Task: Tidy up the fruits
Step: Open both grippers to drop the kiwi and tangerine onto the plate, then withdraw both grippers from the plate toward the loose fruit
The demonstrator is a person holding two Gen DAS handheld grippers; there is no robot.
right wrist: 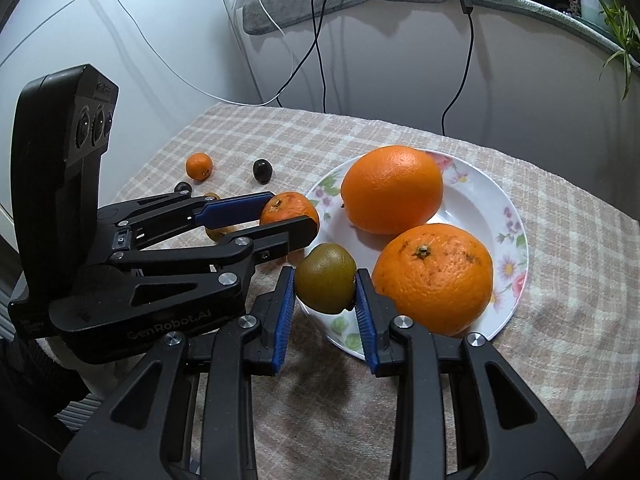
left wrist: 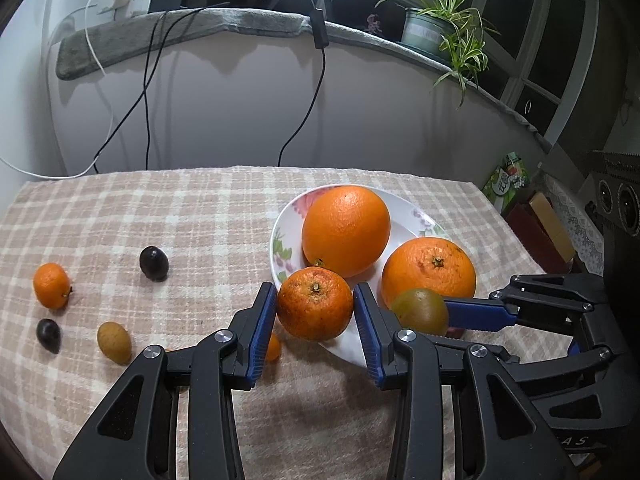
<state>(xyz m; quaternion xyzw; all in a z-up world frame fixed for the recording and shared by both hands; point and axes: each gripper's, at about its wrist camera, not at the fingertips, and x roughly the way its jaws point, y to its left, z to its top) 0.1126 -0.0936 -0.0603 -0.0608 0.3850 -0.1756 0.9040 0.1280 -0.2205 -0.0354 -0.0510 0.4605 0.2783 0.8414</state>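
My left gripper [left wrist: 315,312] is shut on a mandarin orange [left wrist: 315,303] and holds it above the near left rim of the flowered white plate [left wrist: 280,236]. My right gripper [right wrist: 326,286] is shut on a green-brown fruit [right wrist: 326,278] at the plate's near rim [right wrist: 516,240]. Two big oranges lie on the plate, one at the back [left wrist: 346,230] and one at the front right [left wrist: 429,270]. On the checked cloth to the left lie a small mandarin [left wrist: 51,285], two dark plums [left wrist: 153,263] [left wrist: 49,335], a tan oval fruit [left wrist: 114,342] and a small orange fruit [left wrist: 273,347].
The table with the checked cloth [left wrist: 180,216] stands against a white wall with hanging cables [left wrist: 146,92]. A padded sill [left wrist: 224,24] holds chargers and a potted plant [left wrist: 436,28]. Boxes [left wrist: 540,224] stand past the table's right edge.
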